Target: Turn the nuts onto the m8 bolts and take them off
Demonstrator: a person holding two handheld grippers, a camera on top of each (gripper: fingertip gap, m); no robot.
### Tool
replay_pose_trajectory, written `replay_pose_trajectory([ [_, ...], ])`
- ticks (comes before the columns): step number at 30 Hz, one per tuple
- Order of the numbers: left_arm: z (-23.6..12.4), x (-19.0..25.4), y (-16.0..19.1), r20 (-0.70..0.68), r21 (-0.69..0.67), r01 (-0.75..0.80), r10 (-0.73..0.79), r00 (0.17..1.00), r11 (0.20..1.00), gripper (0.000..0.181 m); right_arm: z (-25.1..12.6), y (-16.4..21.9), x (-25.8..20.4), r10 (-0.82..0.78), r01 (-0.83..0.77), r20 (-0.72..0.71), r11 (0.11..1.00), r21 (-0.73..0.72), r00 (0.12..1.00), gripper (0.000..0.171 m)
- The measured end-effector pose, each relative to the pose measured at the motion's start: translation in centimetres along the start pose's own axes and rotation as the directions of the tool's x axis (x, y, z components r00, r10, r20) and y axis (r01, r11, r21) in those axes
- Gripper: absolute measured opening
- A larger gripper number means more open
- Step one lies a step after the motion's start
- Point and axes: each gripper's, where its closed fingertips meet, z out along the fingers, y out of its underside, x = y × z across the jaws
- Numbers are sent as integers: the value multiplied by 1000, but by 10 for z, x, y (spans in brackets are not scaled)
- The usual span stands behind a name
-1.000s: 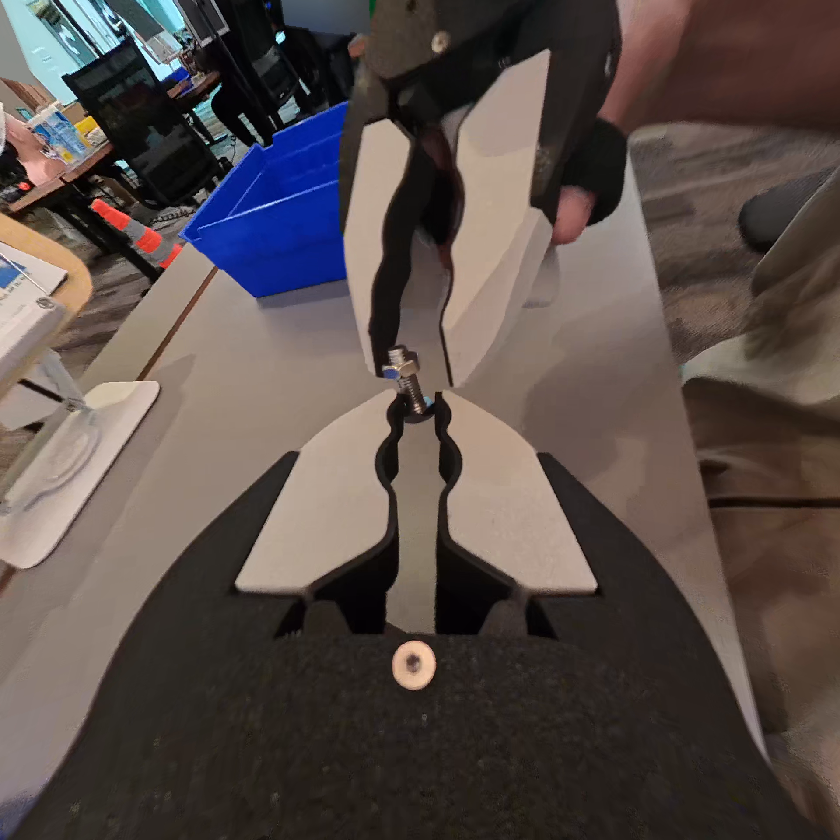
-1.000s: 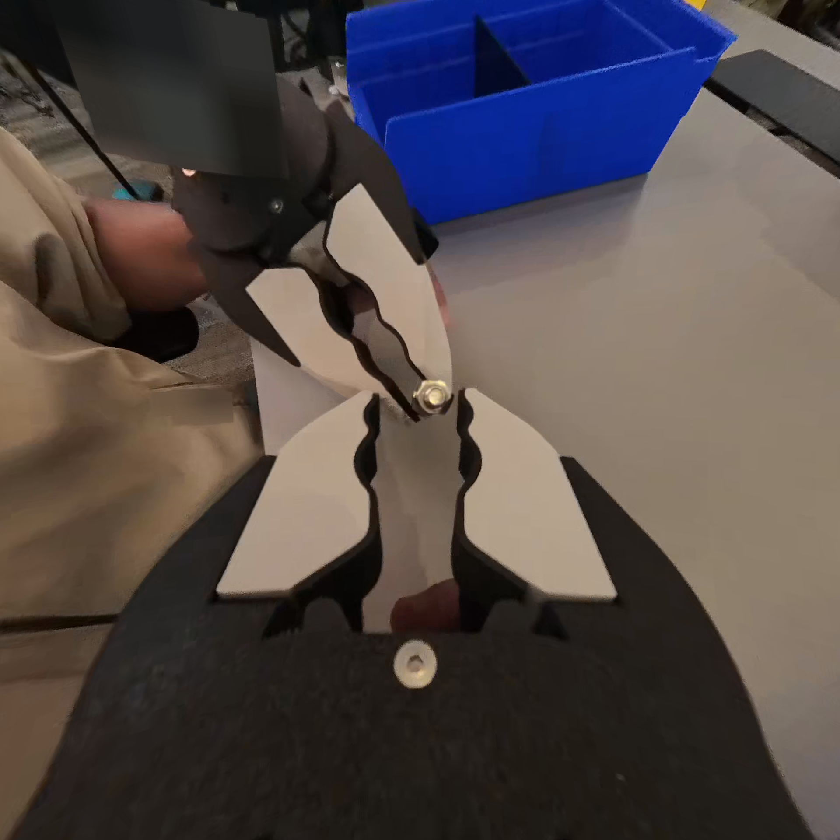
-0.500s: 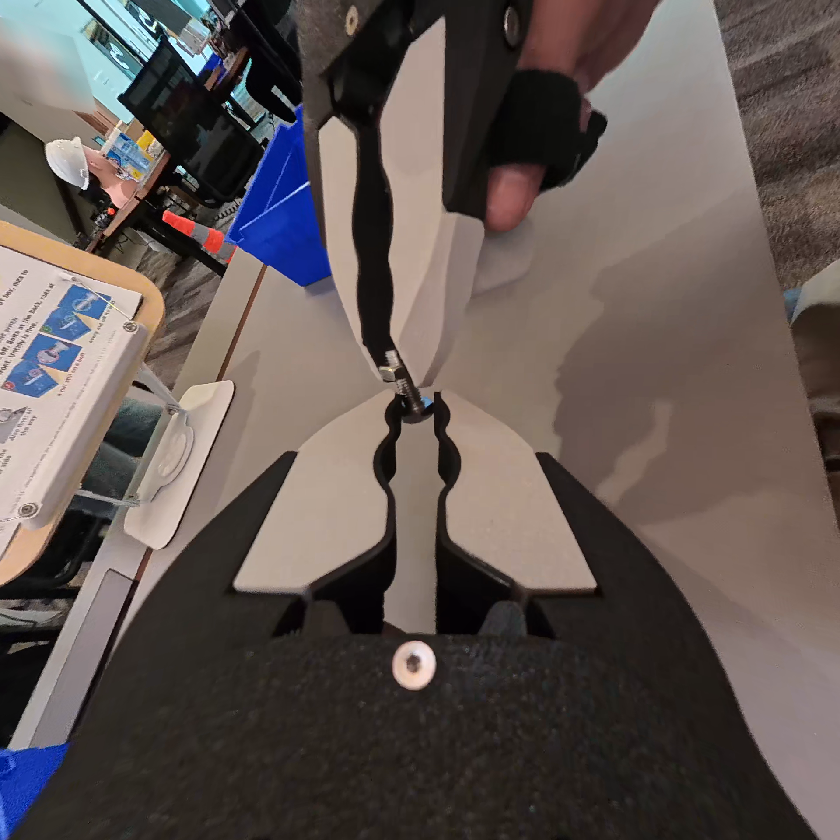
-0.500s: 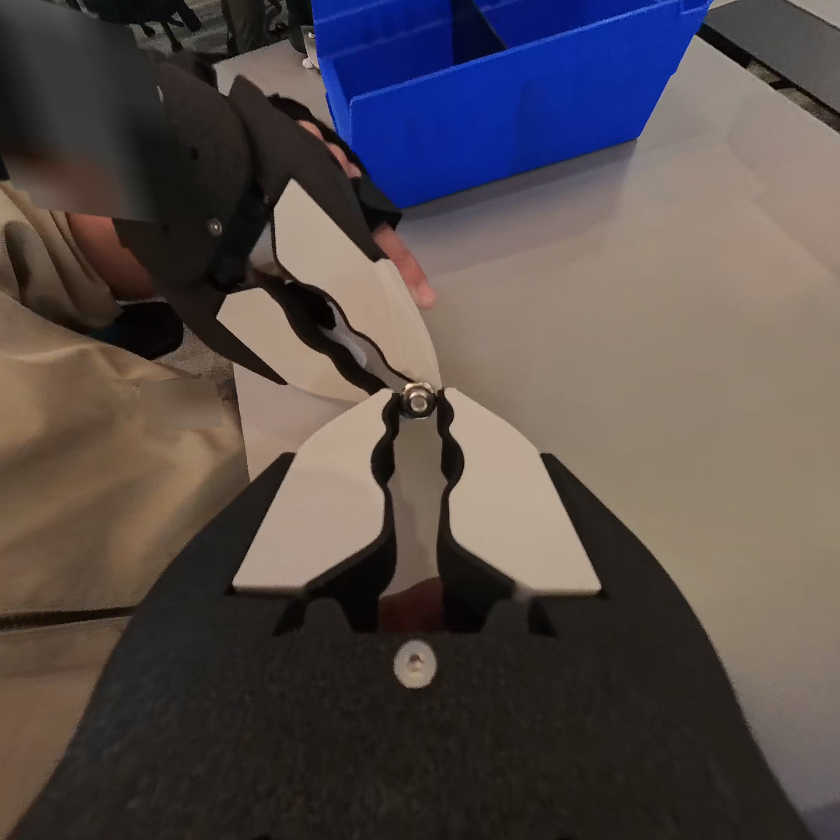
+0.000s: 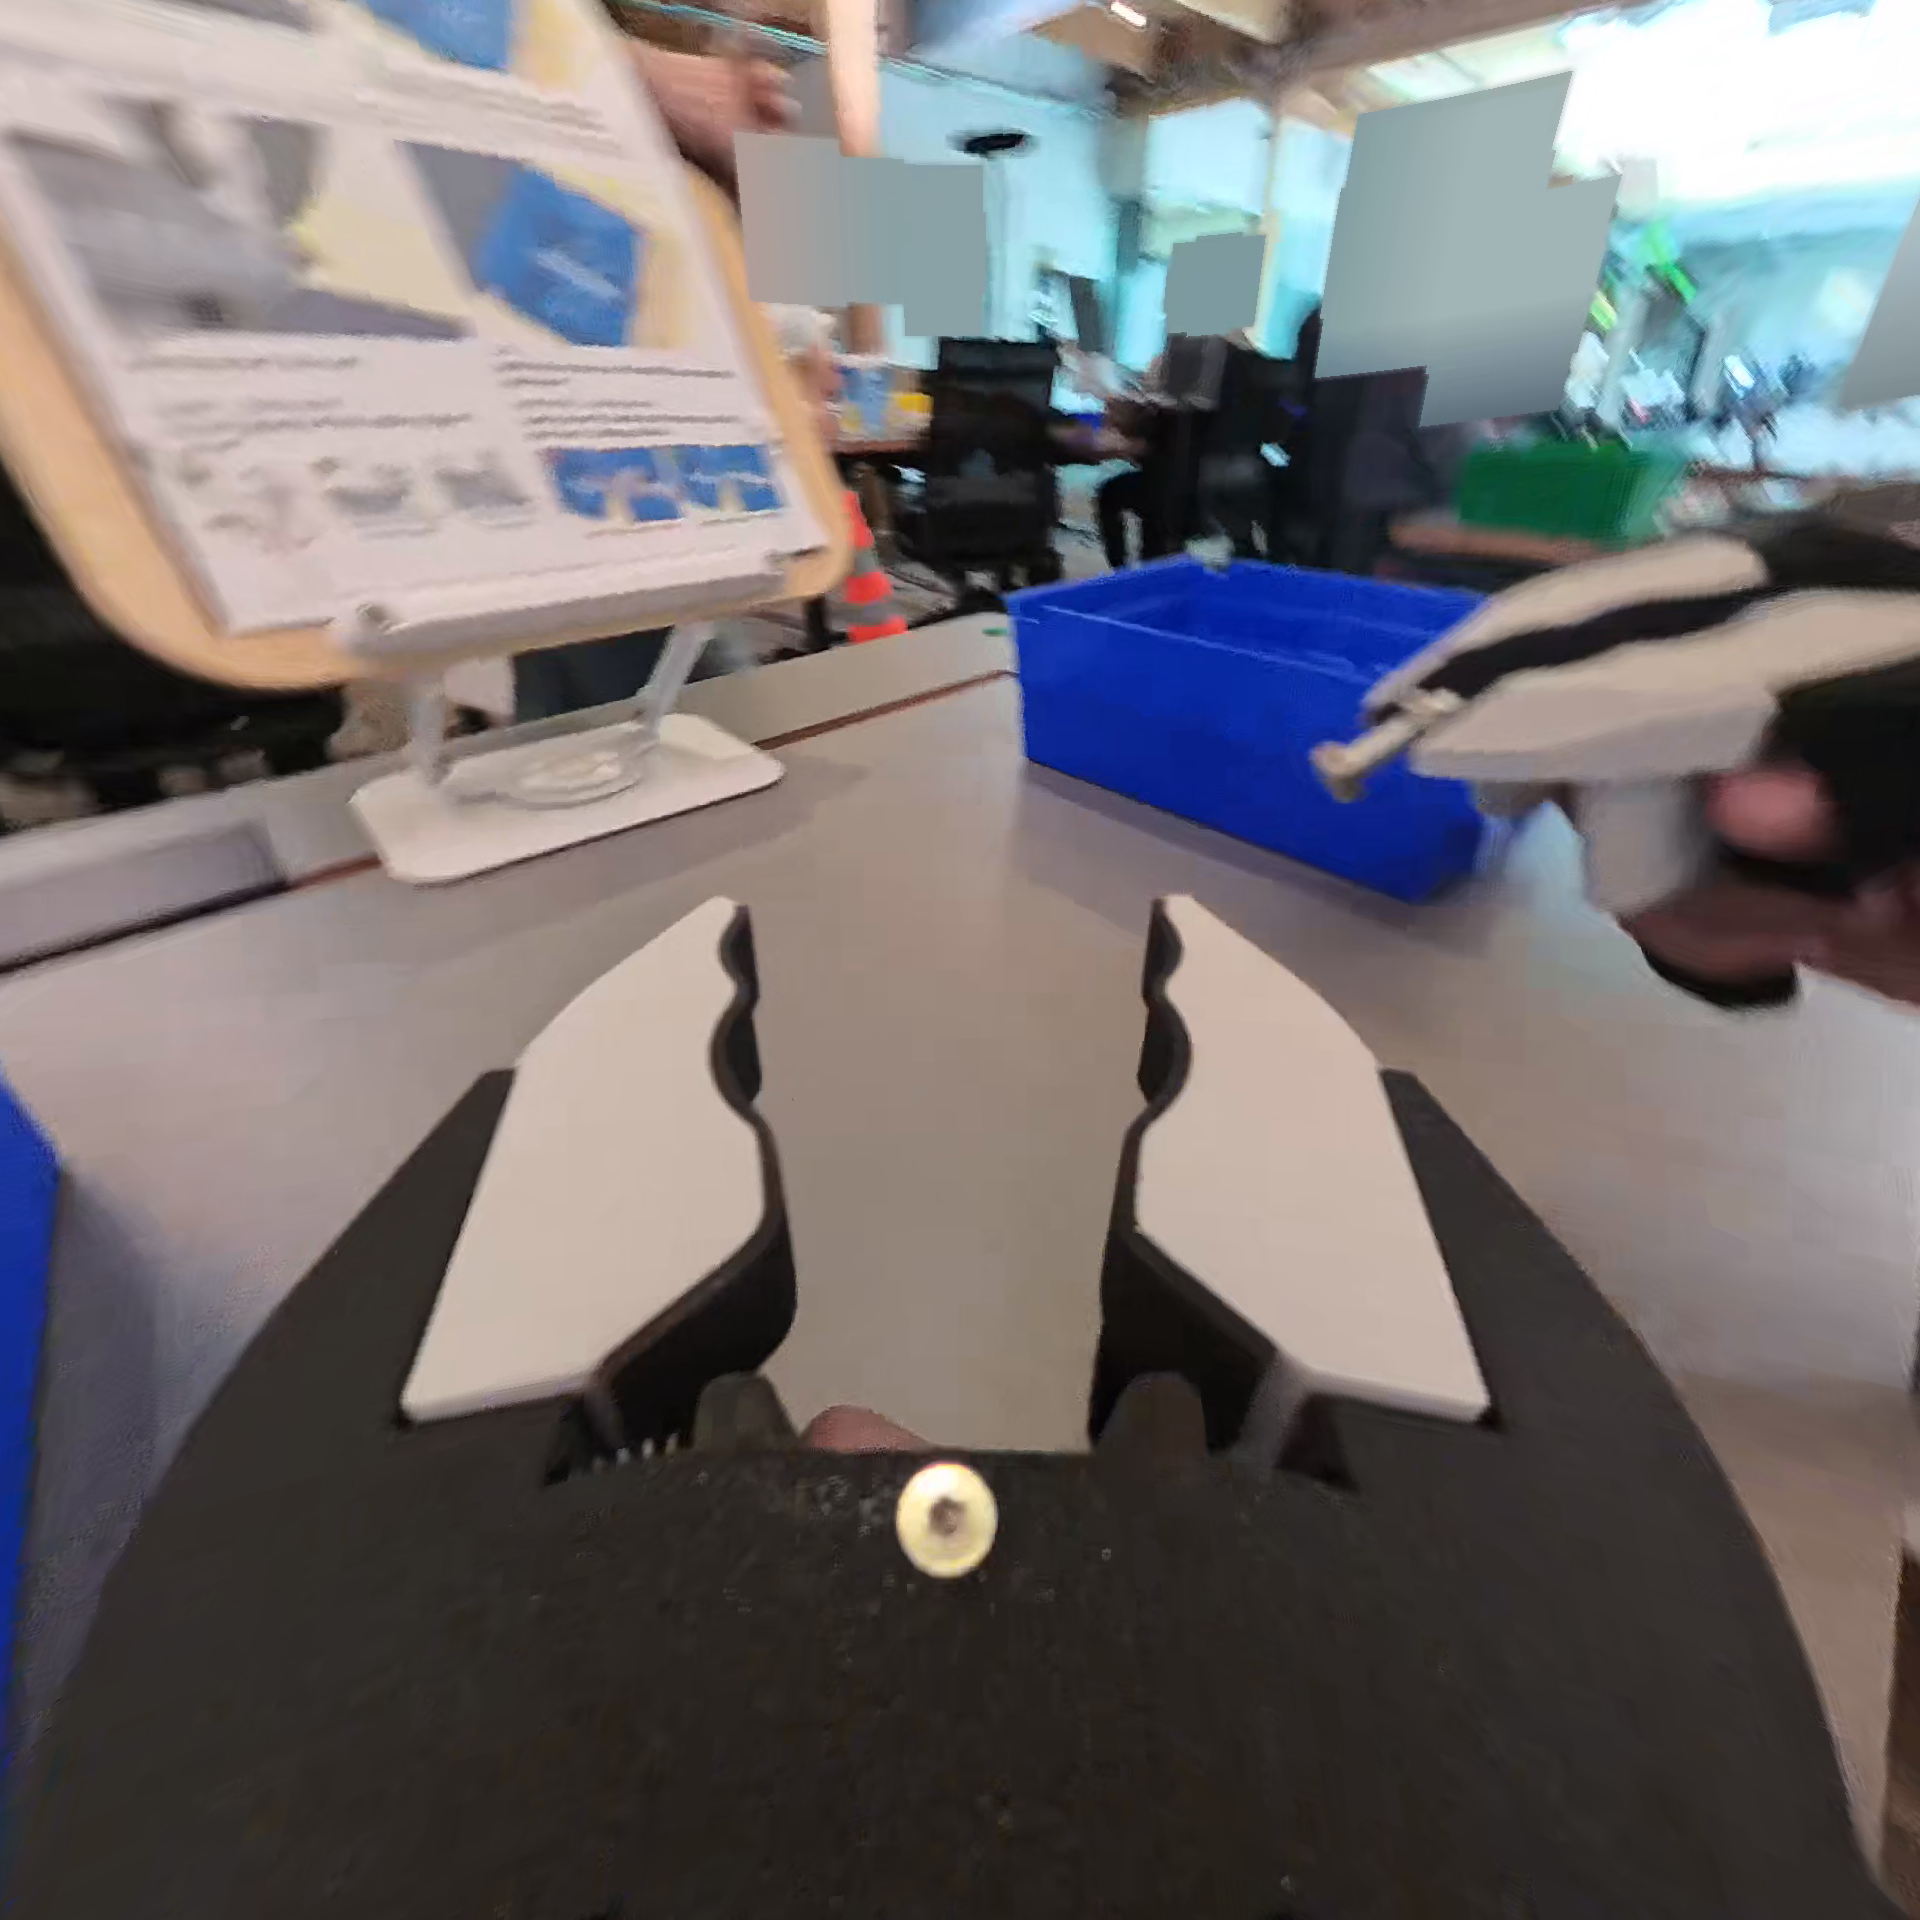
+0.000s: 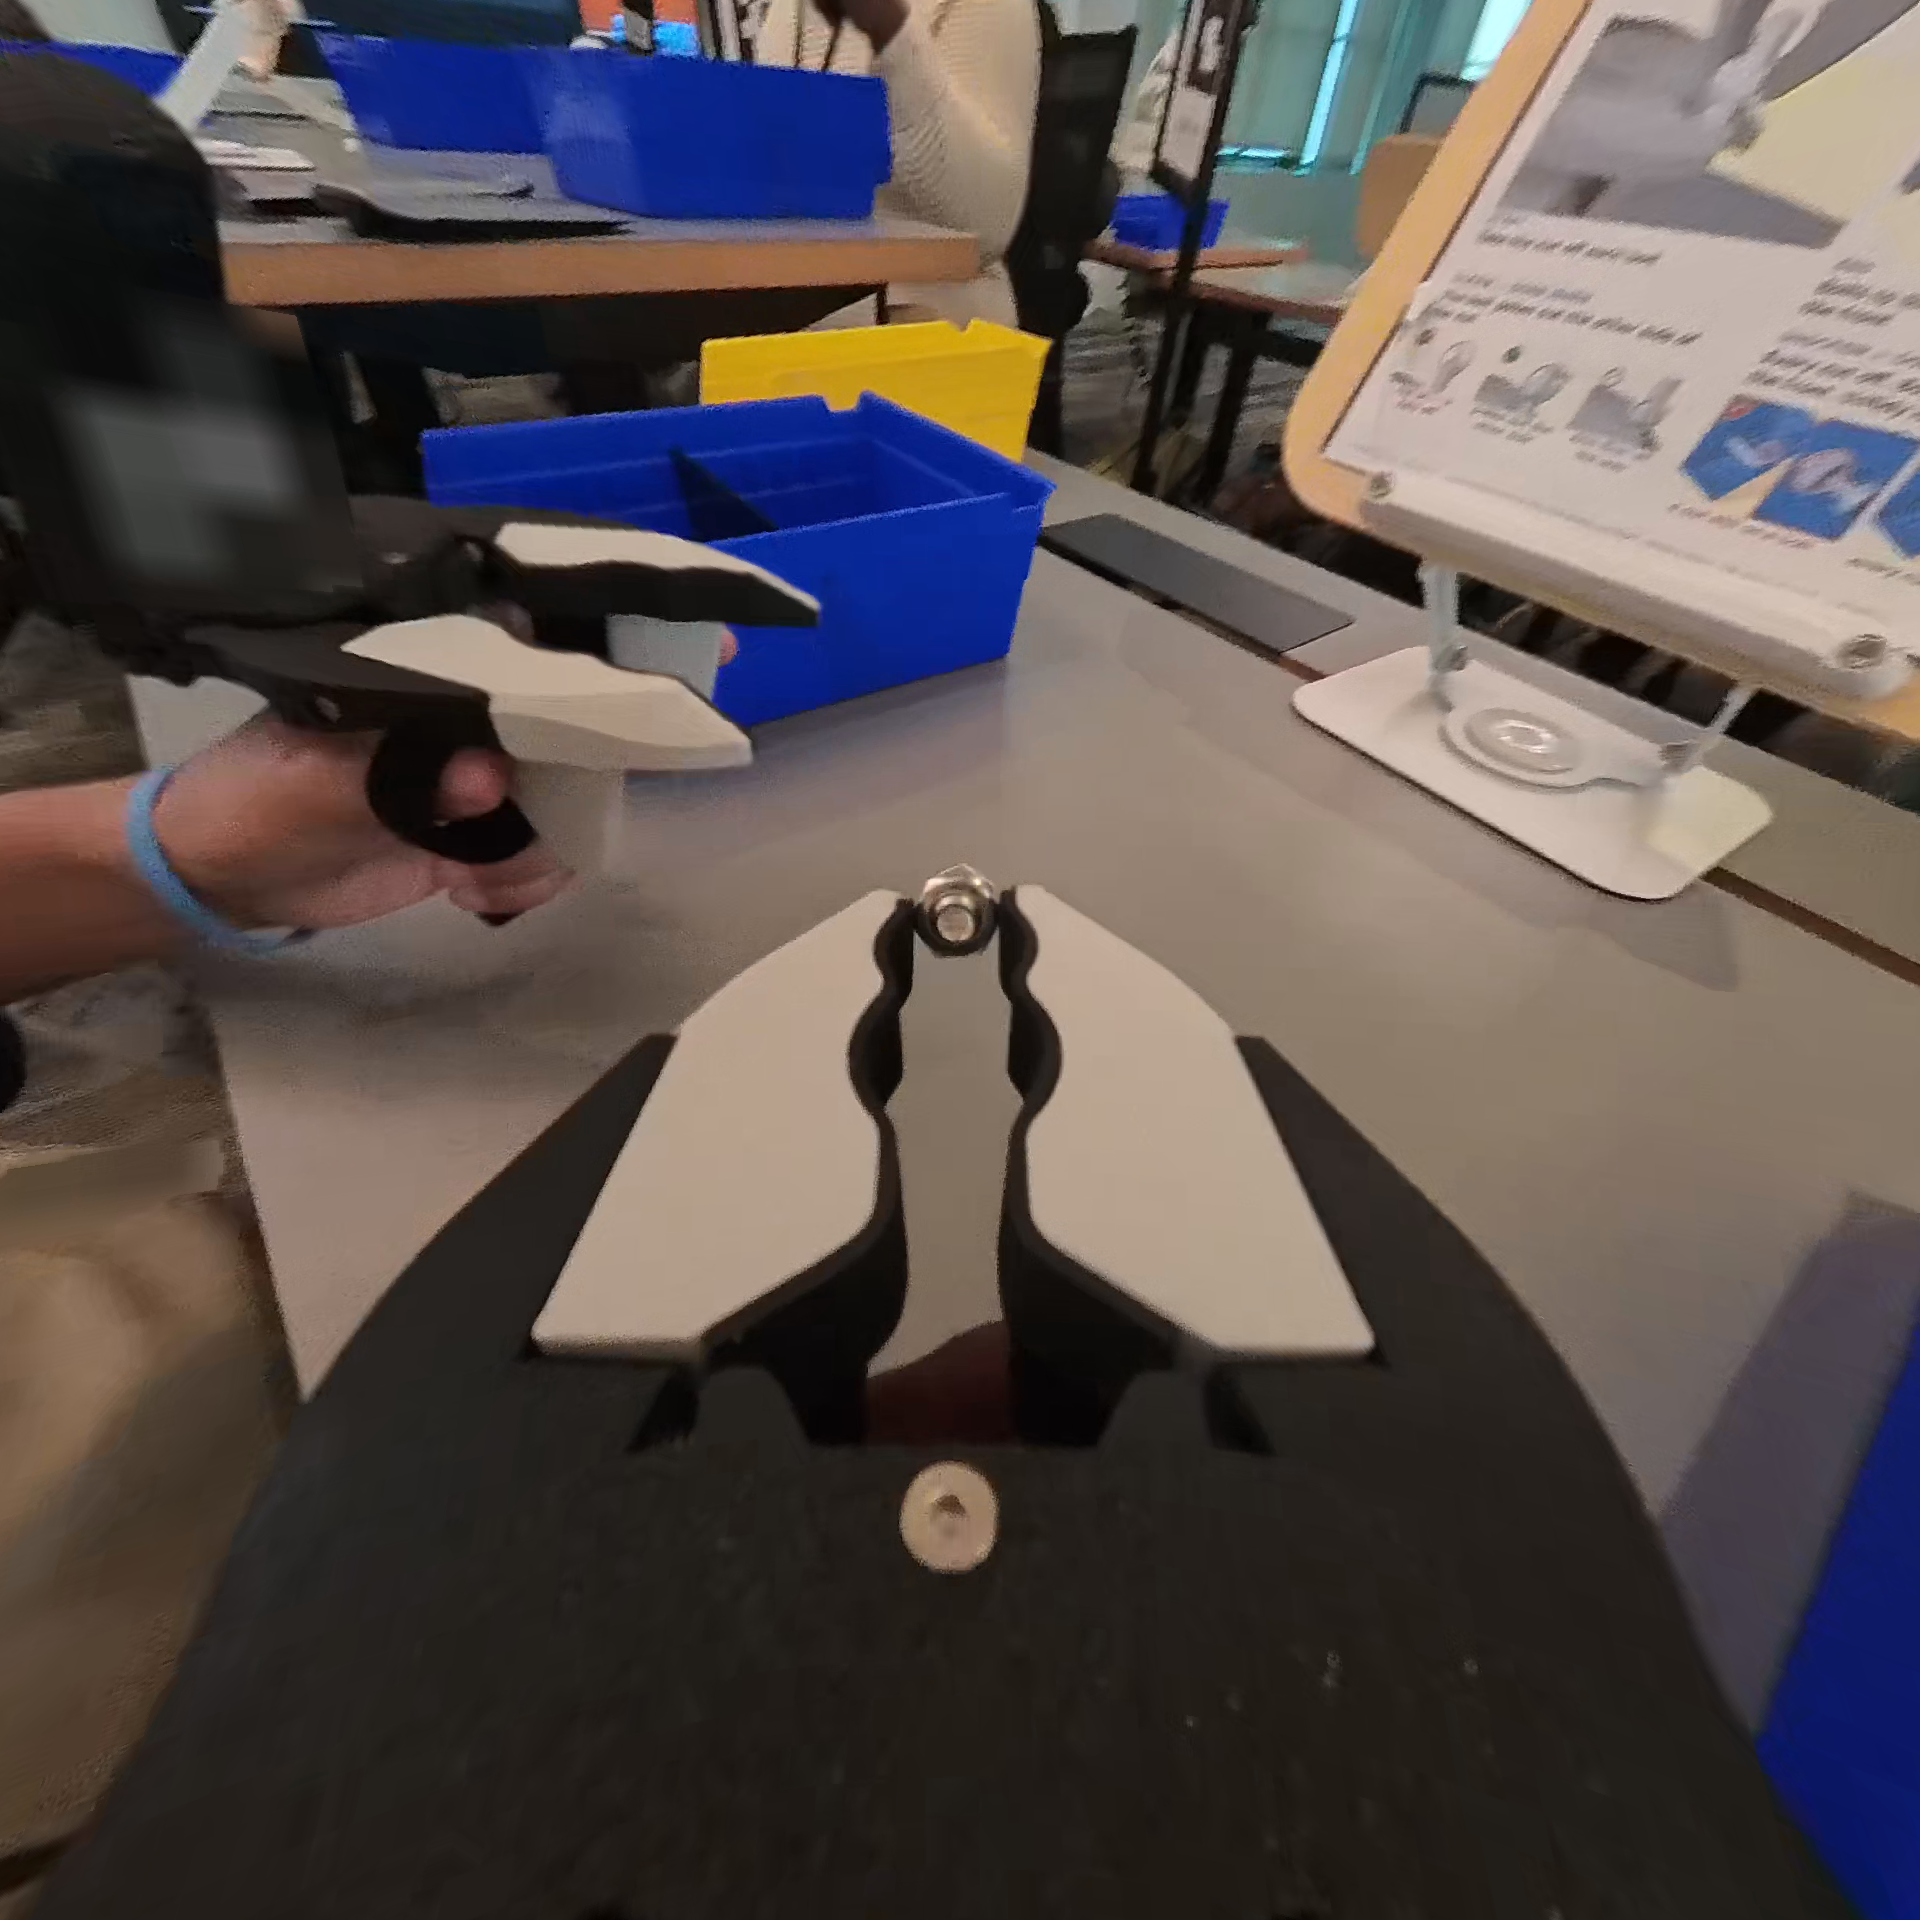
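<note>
my right gripper is clamped at its tips on the bolt, which carries a nut on its thread; in the left wrist view the bolt sticks out of the tips toward the left. my left gripper stands wide apart and holds nothing; it is well apart from the bolt. judgement: the nut is on the bolt, so one turning step looks done or part done; how far it is threaded i cannot tell. taking it off, and any further bolts, remain. the grey table is bare between the two grippers, giving free room to close in. limits: a blue bin at the far side, a sign stand to my right, and the near table edge on my left.
</note>
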Motion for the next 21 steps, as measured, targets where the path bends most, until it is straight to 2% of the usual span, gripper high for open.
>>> replay_pose_trajectory([
  [4, -13, -34, 15, 220, 62, 120, -130, 967, 991, 84, -12, 15, 18, -3, 14, -262, 999, 41, 965, 15],
  [8, -21, -37, 21, 310, 45, 92, -102, 945, 995, 84, -18, 29, 20, 74, -49, -332, 995, 82, 940, 15],
  [14, -20, -32, 23, 298, 28, 71, -76, 951, 997, 82, -24, 38, 19, 89, -67, -342, 995, 76, 935, 15],
  [21, -19, -30, 25, 284, 17, 78, -79, 956, 997, 80, -36, 27, 34, 87, -50, -389, 993, 102, 917, 15],
])
